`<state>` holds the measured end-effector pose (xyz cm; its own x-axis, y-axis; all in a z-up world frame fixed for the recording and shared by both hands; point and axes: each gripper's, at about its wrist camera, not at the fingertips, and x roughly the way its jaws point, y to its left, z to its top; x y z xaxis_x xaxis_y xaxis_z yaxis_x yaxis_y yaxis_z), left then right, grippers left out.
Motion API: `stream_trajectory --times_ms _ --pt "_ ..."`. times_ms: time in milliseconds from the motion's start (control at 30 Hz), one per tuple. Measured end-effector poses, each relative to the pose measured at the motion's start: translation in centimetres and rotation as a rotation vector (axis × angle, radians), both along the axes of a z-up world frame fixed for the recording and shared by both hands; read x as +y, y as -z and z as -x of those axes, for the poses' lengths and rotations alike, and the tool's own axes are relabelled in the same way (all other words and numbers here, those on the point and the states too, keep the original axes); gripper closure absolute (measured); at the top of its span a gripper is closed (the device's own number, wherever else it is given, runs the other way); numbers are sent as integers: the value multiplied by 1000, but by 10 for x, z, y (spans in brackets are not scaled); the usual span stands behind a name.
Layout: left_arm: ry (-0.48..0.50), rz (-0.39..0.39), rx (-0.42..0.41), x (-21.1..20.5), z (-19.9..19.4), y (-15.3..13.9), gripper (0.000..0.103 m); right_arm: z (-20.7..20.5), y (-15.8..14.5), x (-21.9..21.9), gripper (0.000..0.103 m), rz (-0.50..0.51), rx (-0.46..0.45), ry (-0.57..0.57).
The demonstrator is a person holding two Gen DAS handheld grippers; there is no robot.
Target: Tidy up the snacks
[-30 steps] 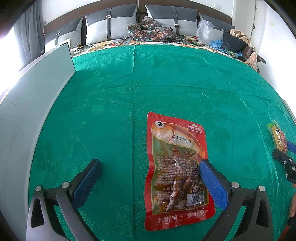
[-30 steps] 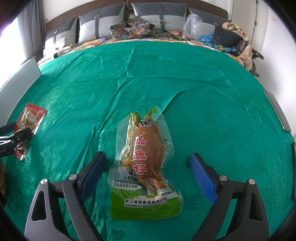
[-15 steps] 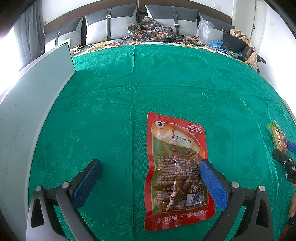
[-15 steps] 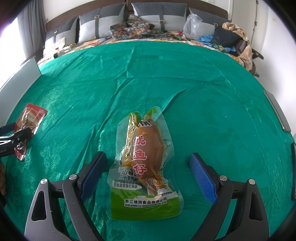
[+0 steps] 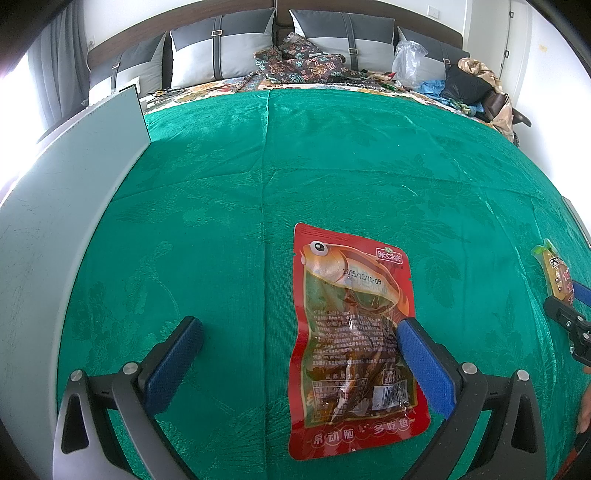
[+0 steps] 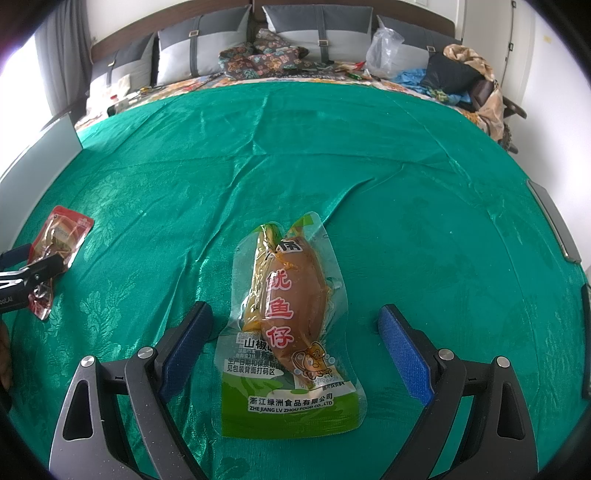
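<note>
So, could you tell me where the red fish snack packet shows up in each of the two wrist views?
Left wrist view: red fish snack packet lies low centre, its right edge under one finger of the open left gripper.
Right wrist view: same packet at the far left edge, partly behind the left gripper.
Shared landmark: grey pillows.

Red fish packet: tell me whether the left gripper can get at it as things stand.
Probably yes. The left gripper is open over the red fish packet, which lies flat on the green cloth, uncovered; one finger overlaps its edge.
</note>
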<state>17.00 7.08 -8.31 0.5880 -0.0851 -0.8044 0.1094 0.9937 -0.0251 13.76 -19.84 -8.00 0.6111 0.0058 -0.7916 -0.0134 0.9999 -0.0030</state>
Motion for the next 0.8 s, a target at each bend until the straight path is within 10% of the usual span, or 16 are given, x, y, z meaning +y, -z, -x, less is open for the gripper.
stream_trajectory --times_ms 533,800 --pt "40 -4 75 0 -7 -2 0 1 0 2 10 -7 3 -3" --pt "162 -47 198 -15 -9 -6 0 -30 -22 -43 11 -216 245 0"
